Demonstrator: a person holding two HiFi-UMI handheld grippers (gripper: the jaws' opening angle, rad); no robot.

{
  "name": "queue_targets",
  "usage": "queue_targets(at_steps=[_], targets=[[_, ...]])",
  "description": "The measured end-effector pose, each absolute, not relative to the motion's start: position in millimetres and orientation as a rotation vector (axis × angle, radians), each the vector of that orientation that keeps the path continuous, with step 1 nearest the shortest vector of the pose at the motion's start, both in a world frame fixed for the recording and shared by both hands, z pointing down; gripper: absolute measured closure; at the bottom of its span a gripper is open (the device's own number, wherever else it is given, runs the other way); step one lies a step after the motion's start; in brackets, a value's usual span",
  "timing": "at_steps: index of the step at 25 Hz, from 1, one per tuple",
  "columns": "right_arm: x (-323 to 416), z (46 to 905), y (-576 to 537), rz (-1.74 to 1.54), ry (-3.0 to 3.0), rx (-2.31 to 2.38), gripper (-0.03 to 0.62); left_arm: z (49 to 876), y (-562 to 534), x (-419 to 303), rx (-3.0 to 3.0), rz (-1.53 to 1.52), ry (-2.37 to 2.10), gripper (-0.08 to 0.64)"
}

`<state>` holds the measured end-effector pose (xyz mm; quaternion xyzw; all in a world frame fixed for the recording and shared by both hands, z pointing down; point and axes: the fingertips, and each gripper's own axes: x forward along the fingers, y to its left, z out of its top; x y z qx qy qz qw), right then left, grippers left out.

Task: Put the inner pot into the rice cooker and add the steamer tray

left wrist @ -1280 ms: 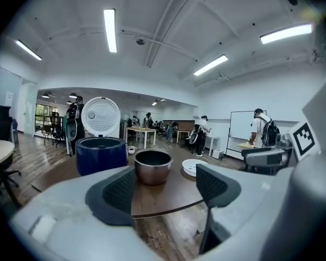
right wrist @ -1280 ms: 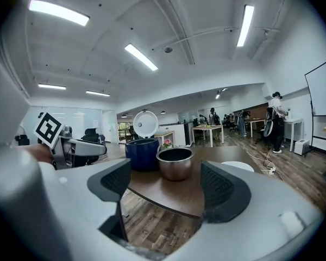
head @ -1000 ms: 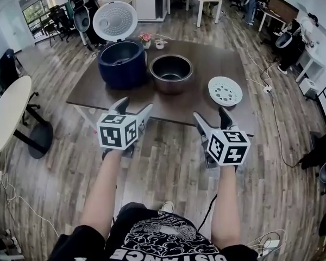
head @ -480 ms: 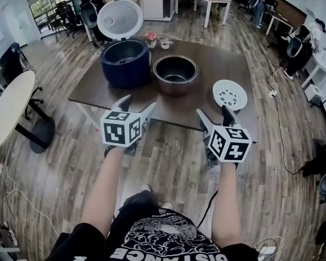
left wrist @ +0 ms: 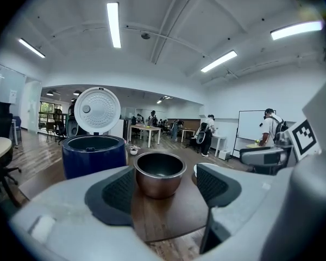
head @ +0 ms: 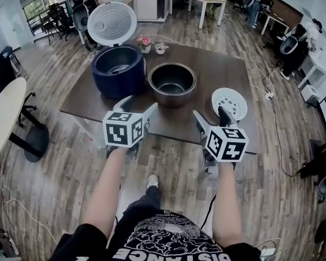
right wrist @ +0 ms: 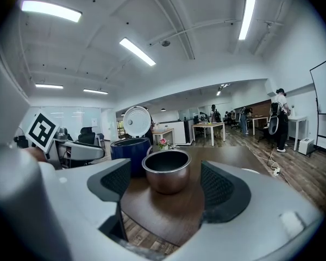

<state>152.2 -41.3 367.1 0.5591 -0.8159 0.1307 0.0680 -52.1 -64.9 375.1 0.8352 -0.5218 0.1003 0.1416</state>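
Jaws on your left gripper [head: 137,104] stand spread wide and grip nothing, and your right gripper [head: 209,114] is the same, open and empty. You hold both side by side at the near edge of the table [head: 217,69], and each gripper view frames the inner pot [head: 172,84] in the gap between its pads, farther off and untouched. That pot sits upright on the dark brown tabletop, near its middle. Just to its left stands the blue rice cooker [head: 111,83], its white lid [head: 111,23] swung up and its well open. To the pot's right, well apart, the white steamer tray [head: 230,102] lies flat near the table's right edge. Behind the cooker sit a small potted flower [head: 145,41] and a small white cup [head: 161,48]. Around you is an open office with a wood plank floor [head: 60,145], a round white table [head: 2,116] to your left, desks and chairs beyond, strip lights overhead, and a few people standing far back near a whiteboard [left wrist: 252,126]. Count: two grippers, one pot, one cooker, one tray.
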Motion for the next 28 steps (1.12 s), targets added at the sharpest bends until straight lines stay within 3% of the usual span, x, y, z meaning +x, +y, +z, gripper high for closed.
queue_targets(at_steps=[28], targets=[[130.4,369.1,-228.6,0.491,-2.303,1.818,0.206,368.2,-275.5,-49.1,2.543,0.309,-1.294,0.204]])
